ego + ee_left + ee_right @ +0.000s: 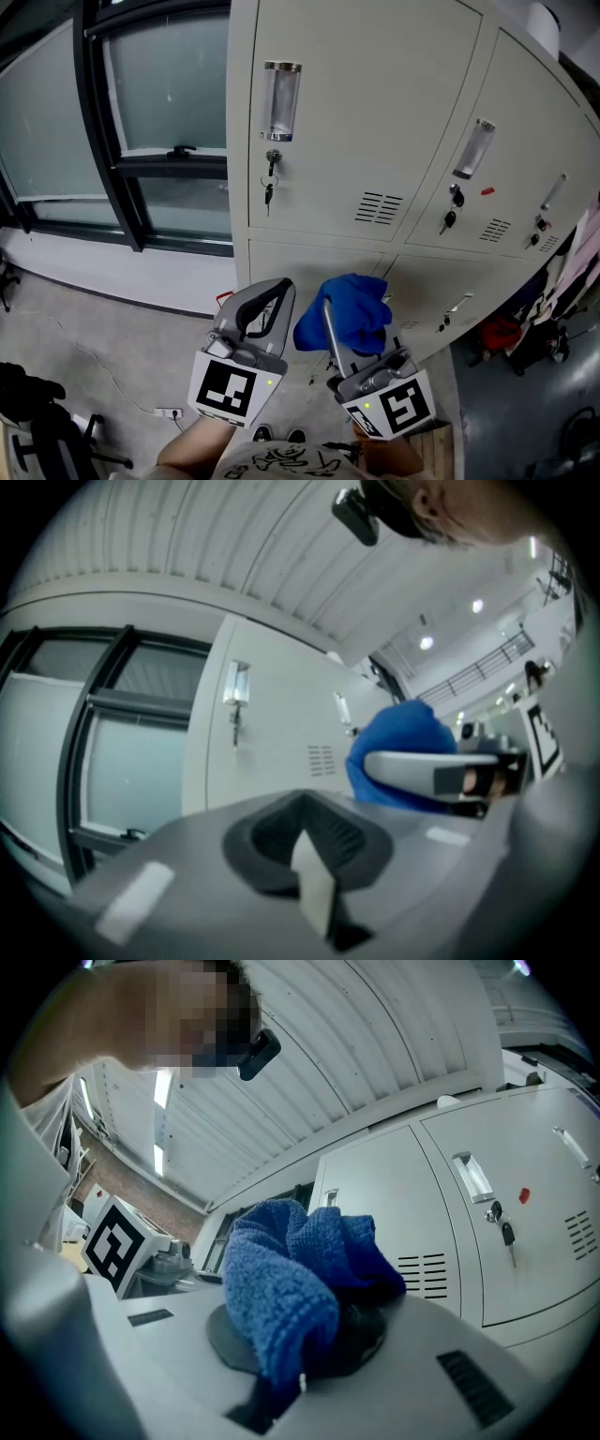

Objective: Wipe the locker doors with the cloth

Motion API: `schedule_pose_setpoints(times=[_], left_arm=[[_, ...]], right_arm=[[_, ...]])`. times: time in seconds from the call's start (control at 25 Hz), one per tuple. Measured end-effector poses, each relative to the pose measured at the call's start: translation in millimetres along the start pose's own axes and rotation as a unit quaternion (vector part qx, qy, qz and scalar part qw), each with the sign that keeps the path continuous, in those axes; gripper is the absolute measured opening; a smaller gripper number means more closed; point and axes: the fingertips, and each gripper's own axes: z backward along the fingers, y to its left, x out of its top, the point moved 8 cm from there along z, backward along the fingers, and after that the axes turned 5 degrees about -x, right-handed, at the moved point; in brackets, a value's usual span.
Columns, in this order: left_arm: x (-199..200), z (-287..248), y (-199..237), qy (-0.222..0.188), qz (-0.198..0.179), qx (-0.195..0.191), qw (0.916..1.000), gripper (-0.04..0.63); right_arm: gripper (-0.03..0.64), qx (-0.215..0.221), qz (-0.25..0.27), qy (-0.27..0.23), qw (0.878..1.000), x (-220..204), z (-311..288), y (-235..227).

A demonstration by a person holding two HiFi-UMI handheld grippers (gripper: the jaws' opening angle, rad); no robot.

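Left gripper (272,292): lower middle of the head view, left of the other one; its jaws are pressed together with nothing between them, as its own view shows (309,855)
Right gripper (337,317): lower middle of the head view, just right of the left one; its jaws are pinching the cloth, which bulges out over them in its own view (300,1335)
Cloth (352,314): blue and fluffy, bunched into a loose ball at the tips of the right gripper; in the head view it lies in front of the seam between the upper and lower locker rows, and whether it touches a door cannot be told; it fills the centre of the right gripper view (281,1279) and shows at the right of the left gripper view (403,742)
Lockers (375,112): pale grey metal, filling the upper middle and right of the head view, two rows of doors
Upper left door (309,187): shut, with a clear handle (280,100) near its top left, a key (270,187) hanging in the lock below it and a vent (379,207) at its lower right
Next door (511,112): to the right, also shut, with a key (451,217) in its lock and a small red mark (487,190) beside it
Window (141,112): frosted panes in a dark frame, upper left of the head view, just beside the lockers
Floor (84,328): grey, lower left, with a white power strip (168,412) near the bottom edge
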Motion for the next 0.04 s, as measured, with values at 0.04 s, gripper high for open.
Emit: schedule_pose_setpoints(times=[0.04], left_arm=[[-0.7,1.0,1.8,0.001,0.001,0.0,1.0,0.003]], right_arm=[[0.032,0.0,0.0,0.001,1.0,-0.8,-1.3,1.4]])
